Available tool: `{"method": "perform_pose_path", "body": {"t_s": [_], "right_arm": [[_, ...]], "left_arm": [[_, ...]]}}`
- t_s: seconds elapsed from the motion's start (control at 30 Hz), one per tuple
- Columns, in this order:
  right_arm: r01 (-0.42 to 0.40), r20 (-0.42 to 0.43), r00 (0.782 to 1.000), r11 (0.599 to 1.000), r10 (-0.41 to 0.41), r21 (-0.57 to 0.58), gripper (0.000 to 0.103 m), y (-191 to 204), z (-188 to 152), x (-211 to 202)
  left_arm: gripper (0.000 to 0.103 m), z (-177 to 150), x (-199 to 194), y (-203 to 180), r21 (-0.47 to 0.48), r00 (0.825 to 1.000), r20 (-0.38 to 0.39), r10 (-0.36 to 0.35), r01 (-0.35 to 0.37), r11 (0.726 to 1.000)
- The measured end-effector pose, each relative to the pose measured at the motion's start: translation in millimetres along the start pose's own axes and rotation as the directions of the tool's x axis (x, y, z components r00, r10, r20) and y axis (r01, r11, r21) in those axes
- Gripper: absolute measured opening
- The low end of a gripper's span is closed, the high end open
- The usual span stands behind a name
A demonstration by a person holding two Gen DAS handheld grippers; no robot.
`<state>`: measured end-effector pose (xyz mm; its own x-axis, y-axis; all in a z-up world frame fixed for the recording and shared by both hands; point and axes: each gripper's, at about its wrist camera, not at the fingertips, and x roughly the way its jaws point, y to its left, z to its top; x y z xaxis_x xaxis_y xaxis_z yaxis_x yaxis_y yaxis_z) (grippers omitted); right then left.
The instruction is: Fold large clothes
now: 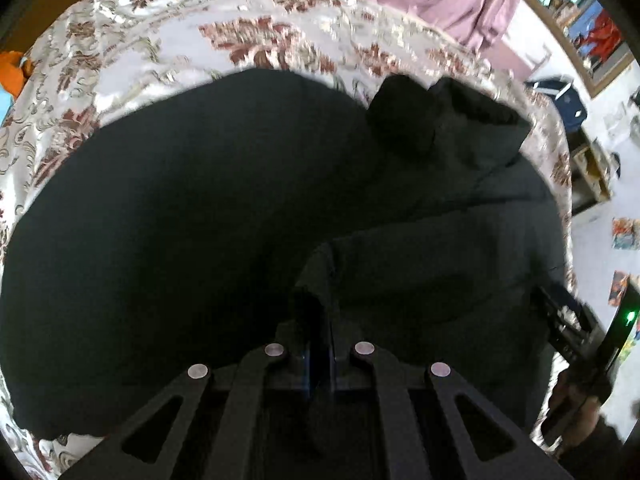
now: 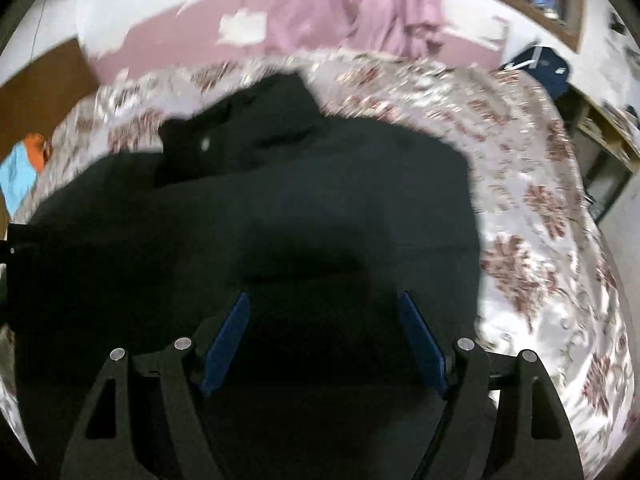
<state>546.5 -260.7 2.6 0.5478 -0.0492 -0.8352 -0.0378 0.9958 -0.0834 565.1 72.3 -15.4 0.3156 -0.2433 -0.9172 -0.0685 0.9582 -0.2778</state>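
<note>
A large black hooded garment (image 1: 180,240) lies spread on a bed with a floral satin cover (image 1: 132,56); its hood (image 1: 448,120) bunches at the far right. My left gripper (image 1: 319,320) is shut on a raised fold of the black garment near its near edge. In the right wrist view the same garment (image 2: 320,200) fills the middle, hood (image 2: 248,136) at the far left. My right gripper (image 2: 324,312) is open and empty, its blue pads (image 2: 228,340) wide apart just above the cloth. The right gripper's body also shows in the left wrist view (image 1: 576,332).
A mauve curtain (image 2: 360,4) hangs behind the bed. An orange and blue cloth (image 2: 24,164) lies at the bed's left edge. A dark blue bag (image 2: 540,68) and shelves (image 1: 592,168) stand at the right. Bare floral cover (image 2: 540,240) lies right of the garment.
</note>
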Motion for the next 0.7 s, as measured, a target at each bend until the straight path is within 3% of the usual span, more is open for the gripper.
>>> {"method": "perform_pose_path", "body": {"t_s": [0.07,0.2,0.33,0.53,0.63,0.67,0.7], "right_arm": [[-0.028,-0.015,1.000,0.999,0.027,-0.044,0.072,14,-2,11],[0.021,-0.045,0.999,0.997,-0.024,-0.078,0.076,29,-11,30],[0.077,-0.017,0.997,0.989,-0.080,-0.128,0.082,43,-21,39],[0.104,0.023,0.995,0.984,-0.102,-0.143,0.088,53,-28,40],[0.104,0.030,0.994,0.985,-0.101,-0.135,0.089,51,-31,35],[0.109,0.028,0.994,0.986,-0.106,-0.128,0.090,52,-30,32],[0.112,0.026,0.994,0.987,-0.110,-0.114,0.090,49,-29,28]], "left_arm": [[0.007,-4,13,-1,0.023,0.999,-0.027,0.024,-0.024,0.999],[0.010,-9,31,-1,0.078,0.996,-0.040,0.076,-0.073,0.994],[0.012,-9,39,-3,0.128,0.994,-0.036,0.102,-0.096,0.987],[0.016,-12,28,11,0.059,1.000,-0.031,-0.007,0.009,0.998],[0.027,-18,10,23,-0.030,0.995,-0.038,-0.094,0.093,0.995],[0.035,-21,1,26,-0.059,0.992,-0.023,-0.122,0.121,0.991],[0.051,-27,-9,31,-0.085,0.991,0.000,-0.136,0.136,0.987]]}}
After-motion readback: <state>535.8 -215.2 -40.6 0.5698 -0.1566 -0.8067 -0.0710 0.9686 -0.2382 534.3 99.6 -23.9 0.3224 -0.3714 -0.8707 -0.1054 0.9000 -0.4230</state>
